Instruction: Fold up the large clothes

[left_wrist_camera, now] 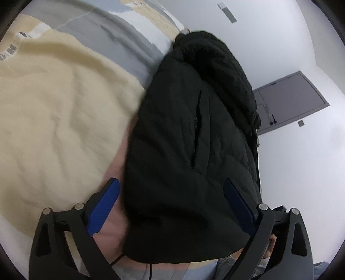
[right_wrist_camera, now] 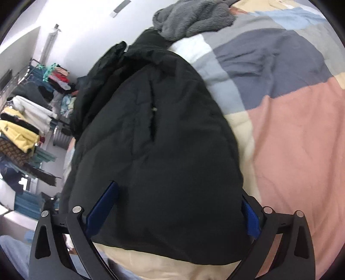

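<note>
A black quilted jacket [left_wrist_camera: 189, 150] lies folded lengthwise on the bed, a zip pocket slit facing up. It also fills the middle of the right wrist view [right_wrist_camera: 155, 150]. My left gripper [left_wrist_camera: 172, 206] is open, its blue fingers [left_wrist_camera: 103, 206] straddling the jacket's near end. My right gripper [right_wrist_camera: 179, 206] is open too, its blue fingers [right_wrist_camera: 101, 211] on either side of the jacket's near hem. Neither gripper pinches the cloth.
The bed has a patchwork cover [right_wrist_camera: 291, 140] of pink, cream, blue and grey. A cream blanket [left_wrist_camera: 54, 118] lies left of the jacket. A grey fleece garment [right_wrist_camera: 194, 19] lies at the far end. A clothes rack [right_wrist_camera: 25, 120] stands off the bed's left side.
</note>
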Demonstrator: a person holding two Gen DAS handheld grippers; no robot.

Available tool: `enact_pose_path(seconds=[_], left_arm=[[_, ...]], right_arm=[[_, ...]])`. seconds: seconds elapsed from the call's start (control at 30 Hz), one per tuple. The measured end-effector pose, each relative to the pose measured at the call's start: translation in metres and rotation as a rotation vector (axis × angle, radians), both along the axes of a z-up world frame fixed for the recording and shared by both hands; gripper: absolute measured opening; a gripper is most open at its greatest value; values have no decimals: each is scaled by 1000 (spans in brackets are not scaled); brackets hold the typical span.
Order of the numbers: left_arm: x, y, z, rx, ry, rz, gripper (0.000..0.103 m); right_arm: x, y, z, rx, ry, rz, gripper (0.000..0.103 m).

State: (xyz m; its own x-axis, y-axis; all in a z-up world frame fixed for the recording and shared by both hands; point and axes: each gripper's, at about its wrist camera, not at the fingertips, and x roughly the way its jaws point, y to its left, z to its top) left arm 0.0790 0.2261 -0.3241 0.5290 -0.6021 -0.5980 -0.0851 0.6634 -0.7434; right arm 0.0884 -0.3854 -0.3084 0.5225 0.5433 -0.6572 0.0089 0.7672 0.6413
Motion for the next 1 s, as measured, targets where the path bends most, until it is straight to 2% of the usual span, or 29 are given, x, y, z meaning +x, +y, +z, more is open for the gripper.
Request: enact_pose_path(seconds=[0.1,0.27,0.33,0.4,0.6,0.73,0.83,0.93,1.0], left_arm=[[0,-5,4,-55,-23,-12,88],[-10,-5,23,-227,-121,-67,86],[-11,-4,27,-266,-149,-82,86],[-10,-3,25,-247,-143,-70,86],[-5,-1,-3,-142,-24,-17,86],[-9,-9,-19,-84,18,-37,85],[-15,-28,-17,-76,9,-86,85],[-17,-42,-11,-23,5,-108,80],[-14,-43,-11,-38,22,-104,65]], right_arm=[[-5,2,12,62,-54,24,101],[-12,3,36,139,-119,71,101],[-12,2,38,150,-133,75,101],[-10,1,32,147,-112,65,101],[-4,5,3,62,-32,52,101],[-3,11,-11,22,11,65,101],[-2,16,-6,39,6,99,101],[-1,24,3,11,-7,138,91],[1,25,6,14,-10,137,70]])
